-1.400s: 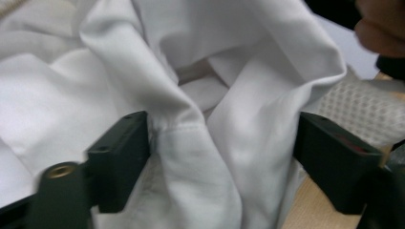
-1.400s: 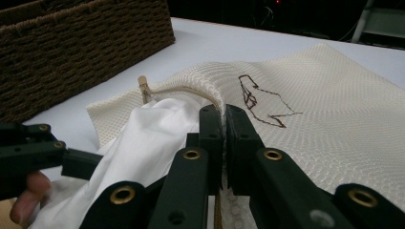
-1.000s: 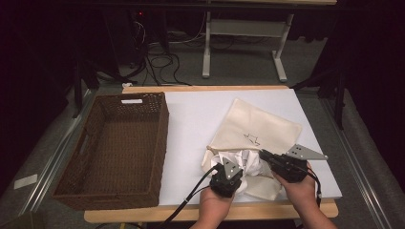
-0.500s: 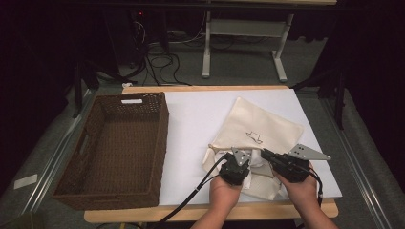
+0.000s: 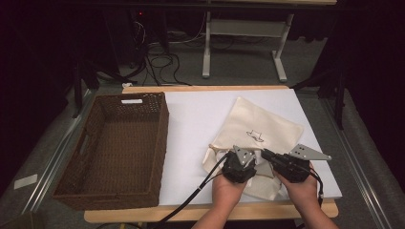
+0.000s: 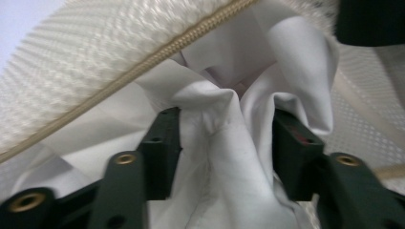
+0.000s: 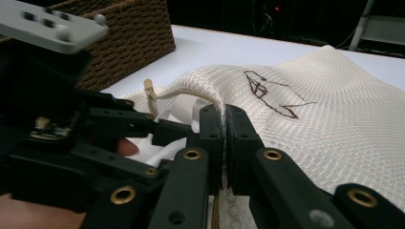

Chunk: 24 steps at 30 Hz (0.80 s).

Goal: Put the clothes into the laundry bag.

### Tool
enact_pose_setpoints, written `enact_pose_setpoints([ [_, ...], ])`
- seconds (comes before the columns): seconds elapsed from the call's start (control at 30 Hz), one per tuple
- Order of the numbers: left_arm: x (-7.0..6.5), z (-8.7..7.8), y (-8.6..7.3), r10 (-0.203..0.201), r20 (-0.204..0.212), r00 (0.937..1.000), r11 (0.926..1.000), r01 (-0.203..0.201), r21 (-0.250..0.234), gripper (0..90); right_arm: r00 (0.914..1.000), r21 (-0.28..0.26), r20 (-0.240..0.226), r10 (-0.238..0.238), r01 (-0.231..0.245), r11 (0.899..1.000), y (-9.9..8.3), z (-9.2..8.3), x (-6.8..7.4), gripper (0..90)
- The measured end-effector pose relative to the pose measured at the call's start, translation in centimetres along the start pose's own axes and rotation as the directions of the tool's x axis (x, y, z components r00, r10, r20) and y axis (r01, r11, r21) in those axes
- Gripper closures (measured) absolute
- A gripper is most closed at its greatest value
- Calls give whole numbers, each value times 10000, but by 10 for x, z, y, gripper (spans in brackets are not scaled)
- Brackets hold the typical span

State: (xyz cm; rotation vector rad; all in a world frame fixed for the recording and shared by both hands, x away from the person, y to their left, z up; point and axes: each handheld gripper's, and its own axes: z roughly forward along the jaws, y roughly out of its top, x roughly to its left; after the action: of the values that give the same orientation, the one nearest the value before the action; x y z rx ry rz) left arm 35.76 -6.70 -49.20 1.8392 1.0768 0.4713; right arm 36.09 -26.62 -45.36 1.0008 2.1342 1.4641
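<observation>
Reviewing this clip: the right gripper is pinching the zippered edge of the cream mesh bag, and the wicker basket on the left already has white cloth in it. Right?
Not quite. The right gripper does pinch the mesh bag at its zipper edge, but the high view shows the wicker basket with nothing in it. The white cloth sits at the bag's mouth, between the left gripper's jaws.

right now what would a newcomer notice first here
Two hands at the table's near edge work a cream mesh bag: the right gripper is shut on its zippered rim, while the left gripper, whose jaws have just been opening, straddles white cloth in the bag's mouth. A big brown wicker basket sits to the left.
</observation>
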Motion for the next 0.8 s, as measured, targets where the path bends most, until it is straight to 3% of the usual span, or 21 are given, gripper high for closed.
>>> enact_pose_setpoints([
  [0.07,2,-9,-2,-14,-107,9999,9995,11,-306,339,10000,-3,10,-17,17,10000,0,0,0,879],
  [0.1,4,-16,-3,-120,-145,9998,9990,114,-438,246,10000,12,10,-12,12,10000,0,0,1,879],
  [0.23,6,-31,-10,-44,294,9996,9989,58,-473,213,10000,14,27,-42,42,10000,0,0,1,879],
  [0.4,6,-41,-23,-20,774,9970,10000,27,-93,171,10000,49,71,-65,65,10000,0,0,2,879],
  [0.53,4,-43,-38,268,940,9952,9994,-285,174,169,9999,59,68,-79,79,10000,-1,-1,1,879],
  [0.67,-2,-34,-48,573,841,9948,9955,-633,701,177,9999,74,80,-65,64,10000,-1,0,2,879],
  [0.8,-2,-29,-49,757,634,9951,9922,-815,948,306,10000,72,77,-53,52,10000,-1,0,2,879],
])
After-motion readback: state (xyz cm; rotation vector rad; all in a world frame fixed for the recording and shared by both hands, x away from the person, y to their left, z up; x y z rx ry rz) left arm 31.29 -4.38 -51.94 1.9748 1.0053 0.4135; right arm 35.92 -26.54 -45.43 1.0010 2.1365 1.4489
